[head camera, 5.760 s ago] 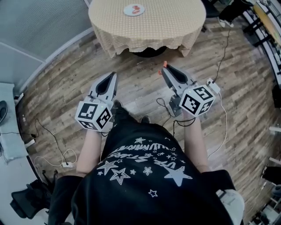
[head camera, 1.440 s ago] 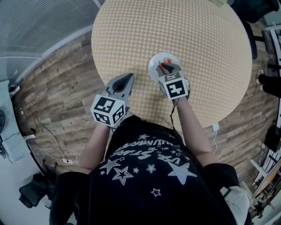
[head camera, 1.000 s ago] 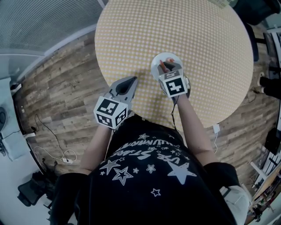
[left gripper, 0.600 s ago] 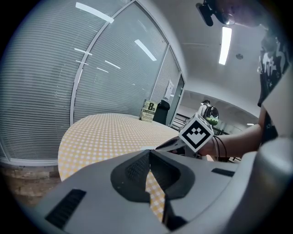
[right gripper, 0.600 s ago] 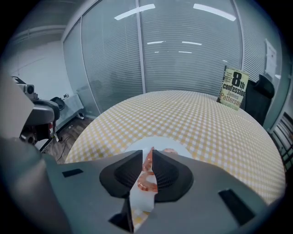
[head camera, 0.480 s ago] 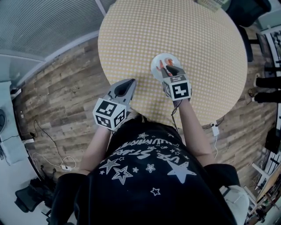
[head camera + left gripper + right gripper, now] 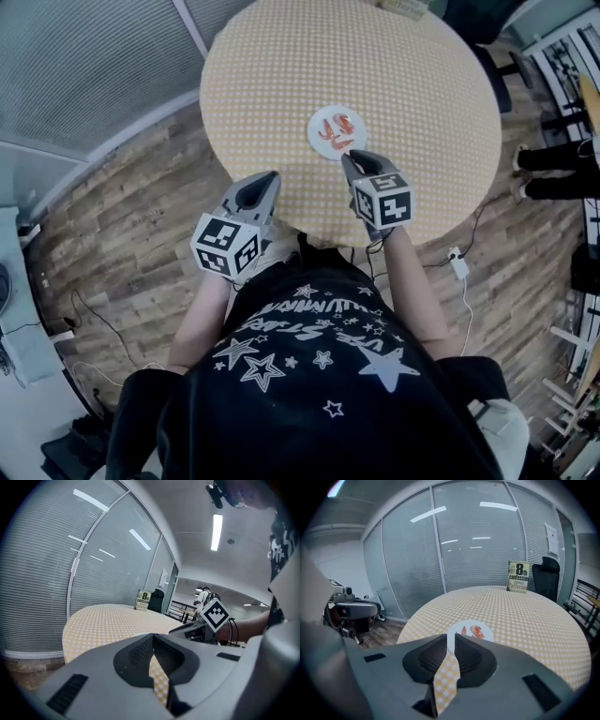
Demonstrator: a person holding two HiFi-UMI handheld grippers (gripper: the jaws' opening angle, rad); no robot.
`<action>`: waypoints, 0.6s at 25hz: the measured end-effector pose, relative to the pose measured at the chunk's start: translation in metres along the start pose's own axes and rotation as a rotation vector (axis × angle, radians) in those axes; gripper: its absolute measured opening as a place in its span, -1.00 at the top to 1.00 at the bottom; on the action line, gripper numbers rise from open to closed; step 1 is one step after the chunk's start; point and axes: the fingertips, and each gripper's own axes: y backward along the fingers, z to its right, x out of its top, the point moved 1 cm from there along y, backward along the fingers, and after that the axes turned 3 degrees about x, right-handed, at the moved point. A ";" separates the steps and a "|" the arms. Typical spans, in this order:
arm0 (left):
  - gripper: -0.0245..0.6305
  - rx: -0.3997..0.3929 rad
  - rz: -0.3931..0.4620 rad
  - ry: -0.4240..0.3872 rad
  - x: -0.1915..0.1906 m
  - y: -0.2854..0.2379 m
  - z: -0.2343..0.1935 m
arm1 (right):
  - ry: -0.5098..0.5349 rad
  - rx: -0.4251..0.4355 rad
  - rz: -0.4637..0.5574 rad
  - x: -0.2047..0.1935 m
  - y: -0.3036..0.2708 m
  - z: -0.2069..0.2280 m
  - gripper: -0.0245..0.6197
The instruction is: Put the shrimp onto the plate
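Head view: the orange shrimp (image 7: 337, 127) lie on the small white plate (image 7: 316, 146), upper centre, on the round checked table (image 7: 422, 84). Just below the plate hangs the right gripper (image 7: 349, 157), its jaws a narrow slit apart and empty. The left gripper (image 7: 272, 176) sits lower left at the table's edge, its jaws closed on nothing. A book (image 7: 518, 577) stands at the far rim.

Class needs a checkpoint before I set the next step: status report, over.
Left gripper shut, empty. Right gripper jaws slightly apart, empty, just short of the plate. Shrimp on plate. Nothing in the way.
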 end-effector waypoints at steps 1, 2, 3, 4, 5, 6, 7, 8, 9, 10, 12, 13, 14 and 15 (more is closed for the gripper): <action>0.92 -0.012 0.001 -0.003 -0.001 0.004 0.004 | -0.015 -0.008 0.010 -0.004 0.009 -0.002 0.73; 0.92 -0.024 0.001 -0.006 -0.003 0.008 0.009 | -0.031 -0.018 0.019 -0.010 0.017 -0.003 0.74; 0.92 -0.035 0.000 -0.010 -0.005 0.011 0.013 | -0.048 -0.027 0.029 -0.015 0.026 -0.005 0.76; 0.92 -0.046 -0.002 -0.015 -0.007 0.015 0.017 | -0.067 -0.034 0.040 -0.021 0.035 -0.006 0.76; 0.92 -0.057 -0.004 -0.018 -0.010 0.018 0.021 | -0.086 -0.041 0.050 -0.028 0.044 -0.008 0.76; 0.92 -0.068 -0.008 -0.019 -0.014 0.022 0.026 | -0.105 -0.049 0.060 -0.035 0.053 -0.009 0.76; 0.92 -0.083 -0.014 -0.018 -0.018 0.025 0.032 | -0.124 -0.062 0.067 -0.043 0.063 -0.011 0.76; 0.92 -0.102 -0.024 -0.019 -0.022 0.028 0.040 | -0.144 -0.076 0.073 -0.052 0.073 -0.012 0.76; 0.92 -0.122 -0.035 -0.022 -0.028 0.031 0.048 | -0.163 -0.092 0.078 -0.061 0.084 -0.012 0.76; 0.92 -0.141 -0.047 -0.028 -0.033 0.033 0.056 | -0.179 -0.106 0.082 -0.069 0.093 -0.013 0.76; 0.92 -0.168 -0.064 -0.043 -0.041 0.035 0.070 | -0.198 -0.125 0.086 -0.081 0.107 -0.013 0.76; 0.92 -0.177 -0.069 -0.047 -0.044 0.036 0.075 | -0.203 -0.131 0.087 -0.086 0.113 -0.013 0.76; 0.92 -0.186 -0.072 -0.048 -0.046 0.037 0.079 | -0.205 -0.137 0.085 -0.090 0.118 -0.014 0.76; 0.92 -0.193 -0.073 -0.050 -0.047 0.037 0.084 | -0.206 -0.142 0.084 -0.094 0.123 -0.016 0.76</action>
